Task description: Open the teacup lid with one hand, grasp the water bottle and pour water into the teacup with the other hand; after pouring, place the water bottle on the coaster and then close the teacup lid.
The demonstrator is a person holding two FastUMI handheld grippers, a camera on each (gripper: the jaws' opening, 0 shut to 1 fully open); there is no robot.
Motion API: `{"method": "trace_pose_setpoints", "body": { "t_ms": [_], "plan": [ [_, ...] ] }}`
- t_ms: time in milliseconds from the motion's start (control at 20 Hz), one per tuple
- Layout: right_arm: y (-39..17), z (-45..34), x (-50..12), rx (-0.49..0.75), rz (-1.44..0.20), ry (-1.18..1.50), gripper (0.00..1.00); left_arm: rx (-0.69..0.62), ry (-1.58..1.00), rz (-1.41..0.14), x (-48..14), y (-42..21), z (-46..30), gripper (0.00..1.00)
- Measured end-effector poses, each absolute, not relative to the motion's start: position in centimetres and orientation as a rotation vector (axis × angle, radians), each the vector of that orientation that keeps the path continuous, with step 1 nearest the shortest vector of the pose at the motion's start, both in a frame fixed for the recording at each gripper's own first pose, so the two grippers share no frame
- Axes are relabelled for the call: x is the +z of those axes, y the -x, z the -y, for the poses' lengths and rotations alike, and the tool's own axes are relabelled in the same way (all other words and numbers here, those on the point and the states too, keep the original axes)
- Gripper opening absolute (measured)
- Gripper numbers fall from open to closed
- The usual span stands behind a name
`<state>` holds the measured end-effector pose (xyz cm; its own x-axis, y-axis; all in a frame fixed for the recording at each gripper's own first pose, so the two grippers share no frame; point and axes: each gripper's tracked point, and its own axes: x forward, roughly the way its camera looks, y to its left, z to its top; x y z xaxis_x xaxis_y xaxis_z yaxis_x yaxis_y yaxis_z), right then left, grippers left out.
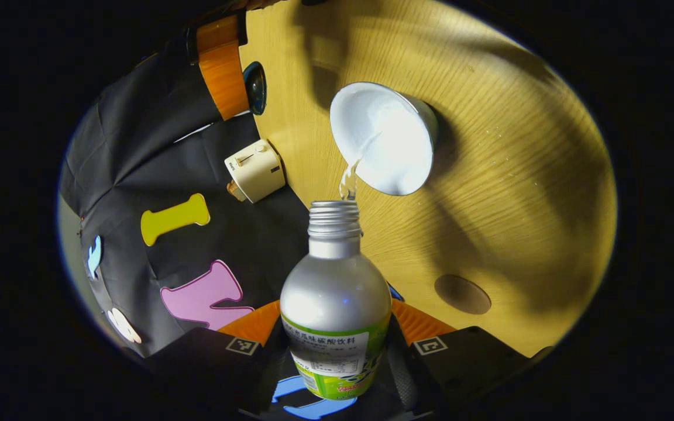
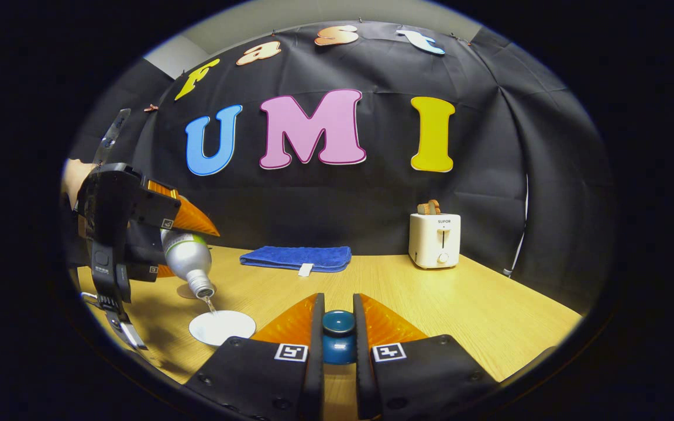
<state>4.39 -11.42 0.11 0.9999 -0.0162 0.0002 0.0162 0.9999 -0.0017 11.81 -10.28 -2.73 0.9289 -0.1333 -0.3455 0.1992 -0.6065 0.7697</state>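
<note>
My left gripper (image 1: 337,318) is shut on a silver water bottle (image 1: 335,292) with a green label, tipped forward with its cap off. A thin stream of water runs from its neck into the white teacup (image 1: 384,137) on the wooden table. A round brown coaster (image 1: 463,294) lies beside the bottle. In the right gripper view, my right gripper (image 2: 338,307) is shut on the dark blue teacup lid (image 2: 337,336) and holds it above the table. To its left there, the left gripper (image 2: 120,234) tilts the bottle (image 2: 188,257) over the teacup (image 2: 222,327).
A folded blue towel (image 2: 296,257) lies at the back of the table (image 2: 489,304). A white toaster (image 2: 435,240) stands at the back right; it also shows in the left gripper view as the toaster (image 1: 255,169) by the table's edge.
</note>
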Motion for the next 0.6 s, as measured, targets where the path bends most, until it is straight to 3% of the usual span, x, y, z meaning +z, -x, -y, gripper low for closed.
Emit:
{"method": "trace_pose_setpoints", "body": {
  "t_ms": [600],
  "plan": [
    [-4.41, 11.4, 0.06, -0.017, 0.001, 0.002, 0.25, -0.423, -2.275, -0.023, -1.86, -12.4, 10.34, 0.81]
  ]
}}
